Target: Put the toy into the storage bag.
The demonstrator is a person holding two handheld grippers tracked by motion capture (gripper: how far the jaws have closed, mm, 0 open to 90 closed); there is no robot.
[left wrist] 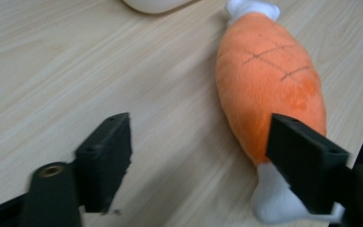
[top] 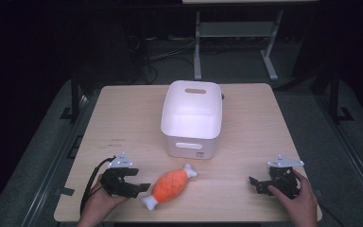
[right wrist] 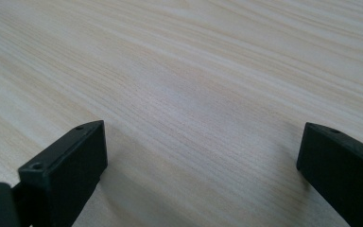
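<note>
An orange plush drumstick toy (top: 170, 185) with white ends lies on the wooden table (top: 123, 118) near its front edge, pointing diagonally toward the bin. My left gripper (top: 142, 179) sits just left of it, held by a hand, jaws pointing right. In the left gripper view the toy (left wrist: 269, 90) lies along the right-hand jaw, and my left gripper (left wrist: 201, 127) stands open with bare wood between the jaws. At the table's front right a hand holds my right gripper (top: 255, 185), which points left. Its jaws are spread wide over bare table, so my right gripper (right wrist: 203, 127) is open.
A white rectangular bin (top: 191, 118) with handle slots stands in the middle of the table, behind the toy; its lower edge (left wrist: 153, 4) is at the top of the left gripper view. A metal table frame (top: 236, 42) stands beyond on the dark floor.
</note>
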